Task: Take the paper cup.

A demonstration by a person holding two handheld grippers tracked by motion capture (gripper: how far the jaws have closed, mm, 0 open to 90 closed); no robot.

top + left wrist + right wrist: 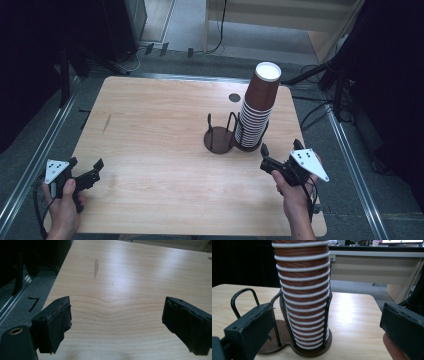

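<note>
While apart, cup stack [303, 293] before right claw [329, 327].

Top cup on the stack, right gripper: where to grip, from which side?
Grip the top cup across its bare brown wall below the white rim, coming level from the right gripper side. It stands upside down, clear above the holder wires, tapering upward.

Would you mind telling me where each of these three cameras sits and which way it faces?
High view: above the person's side, looking forward and down at the table; both hands, left gripper and right gripper show.
Left gripper view: rides the left gripper, facing bare tabletop; open jaws show.
Right gripper view: rides the right gripper, facing the stack of paper cups in its wire holder; open jaws show.
Shared: high and right views both show the cups.
</note>
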